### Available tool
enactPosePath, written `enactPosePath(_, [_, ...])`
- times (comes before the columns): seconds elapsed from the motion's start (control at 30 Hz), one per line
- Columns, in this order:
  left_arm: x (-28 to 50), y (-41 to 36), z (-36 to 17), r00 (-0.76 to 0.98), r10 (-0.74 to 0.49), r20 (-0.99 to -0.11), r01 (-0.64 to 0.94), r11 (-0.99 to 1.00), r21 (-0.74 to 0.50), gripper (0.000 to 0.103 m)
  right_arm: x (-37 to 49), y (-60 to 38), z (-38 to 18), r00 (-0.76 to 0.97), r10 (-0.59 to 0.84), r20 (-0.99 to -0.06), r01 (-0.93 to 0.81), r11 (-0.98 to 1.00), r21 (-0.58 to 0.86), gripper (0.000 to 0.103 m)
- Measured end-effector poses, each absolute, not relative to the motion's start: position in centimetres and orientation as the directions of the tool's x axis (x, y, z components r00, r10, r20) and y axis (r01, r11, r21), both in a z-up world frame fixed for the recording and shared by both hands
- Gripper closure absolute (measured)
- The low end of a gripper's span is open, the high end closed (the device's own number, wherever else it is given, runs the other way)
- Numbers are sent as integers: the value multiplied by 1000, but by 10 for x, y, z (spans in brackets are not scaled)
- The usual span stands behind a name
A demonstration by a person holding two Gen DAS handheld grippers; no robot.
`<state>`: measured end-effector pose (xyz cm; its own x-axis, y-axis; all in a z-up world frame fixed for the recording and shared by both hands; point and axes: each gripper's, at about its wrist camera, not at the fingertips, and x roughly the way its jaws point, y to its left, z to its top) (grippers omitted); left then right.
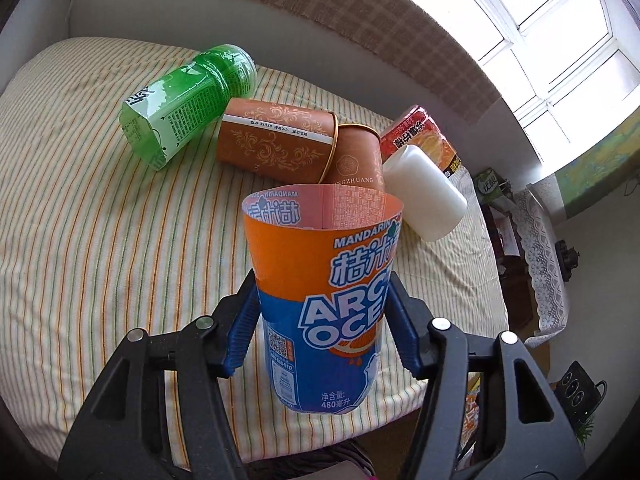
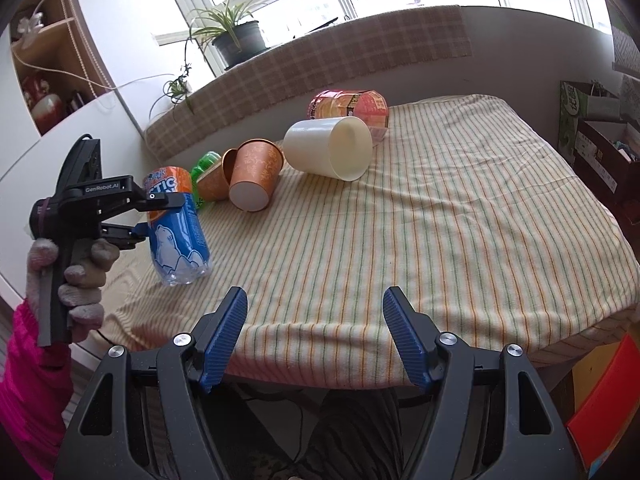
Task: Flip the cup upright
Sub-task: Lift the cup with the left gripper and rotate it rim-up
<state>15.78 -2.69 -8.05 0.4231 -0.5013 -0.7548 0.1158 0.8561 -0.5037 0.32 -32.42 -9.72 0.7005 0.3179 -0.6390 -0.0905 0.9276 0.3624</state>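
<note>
My left gripper [image 1: 322,300] is shut on an orange-and-blue cut-bottle cup [image 1: 324,292], mouth up, held nearly upright just above the striped cloth near its front left edge. The right wrist view shows this cup [image 2: 178,228] gripped from the left, slightly tilted, its base about touching the cloth. My right gripper [image 2: 314,320] is open and empty over the front edge of the table. Other cups lie on their sides: a white cup [image 2: 330,148], two brown paper cups [image 2: 254,180], a green cut bottle [image 1: 188,100] and a red cut bottle [image 2: 348,106].
The striped cloth [image 2: 460,240] covers the table. A checked ledge [image 2: 320,48] with potted plants runs along the back under the windows. Boxes and bags [image 2: 600,148] stand off the right side. A shelf [image 2: 44,80] is at left.
</note>
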Motion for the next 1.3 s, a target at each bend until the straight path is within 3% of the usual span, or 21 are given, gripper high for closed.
enactPosePath(0.1, [150, -30, -73, 458, -483, -746, 134, 867, -479, 42, 2, -324, -95, 705, 315, -636, -90, 928, 361, 33])
enactPosePath(0.4, [133, -67, -54, 631, -329, -703, 212, 944, -251, 42, -1, -325, -91, 715, 301, -631, -78, 931, 357, 33])
enactPosePath(0.77, [134, -87, -68, 726, -283, -627, 218, 959, -181, 42, -4, -331, -91, 716, 289, -635, -57, 932, 359, 33])
enactPosePath(1.3, [120, -97, -78, 735, -280, -618, 257, 958, -129, 42, -4, -330, -88, 720, 295, -628, -59, 928, 368, 33])
